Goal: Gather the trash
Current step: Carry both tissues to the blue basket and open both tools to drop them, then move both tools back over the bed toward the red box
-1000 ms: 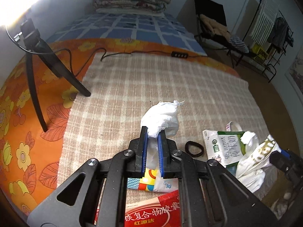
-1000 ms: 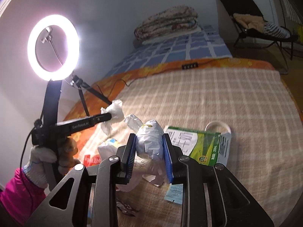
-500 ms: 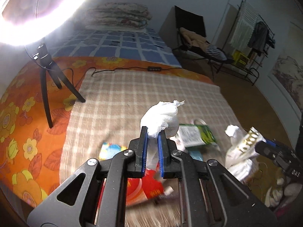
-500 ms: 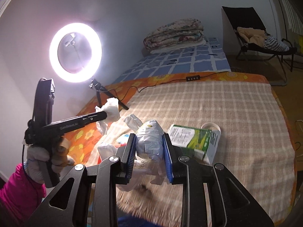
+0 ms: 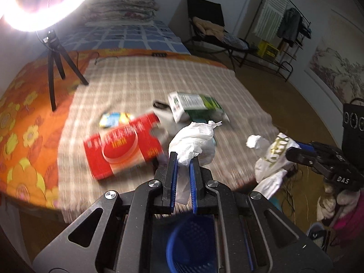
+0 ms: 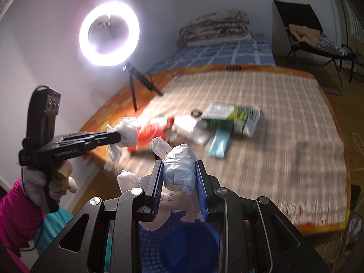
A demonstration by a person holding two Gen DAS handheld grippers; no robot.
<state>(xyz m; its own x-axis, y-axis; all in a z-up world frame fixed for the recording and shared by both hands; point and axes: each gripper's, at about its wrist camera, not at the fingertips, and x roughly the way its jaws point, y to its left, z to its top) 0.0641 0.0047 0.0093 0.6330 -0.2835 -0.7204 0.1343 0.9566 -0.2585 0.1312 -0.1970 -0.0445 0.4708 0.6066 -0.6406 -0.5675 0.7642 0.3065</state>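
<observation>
My left gripper (image 5: 182,159) is shut on a crumpled white tissue (image 5: 193,142), held off the near edge of the bed. My right gripper (image 6: 179,167) is shut on a scrunched white plastic bag (image 6: 179,166). Both hang above a blue mesh bin (image 5: 190,243) (image 6: 182,245) on the floor. On the plaid blanket (image 5: 136,79) lie a red box (image 5: 122,150), a green-and-white carton (image 5: 195,108), a colourful wrapper (image 5: 113,118) and a light blue slip (image 6: 219,145). The right gripper with its bag (image 5: 275,157) shows at the right of the left wrist view; the left gripper (image 6: 118,137) shows at the left of the right wrist view.
A ring light (image 6: 109,34) on a black tripod (image 5: 55,63) stands on the orange floral sheet (image 5: 20,118). A folded quilt (image 6: 213,27) lies at the bed's head. A black chair (image 5: 209,29) and drying rack (image 5: 284,22) stand beyond. A gloved hand and pink sleeve (image 6: 18,211) hold the left gripper.
Both grippers have pulled back from the bed and risen with their loads. The blue bin has come into view beneath them. The scene is motion-blurred.
</observation>
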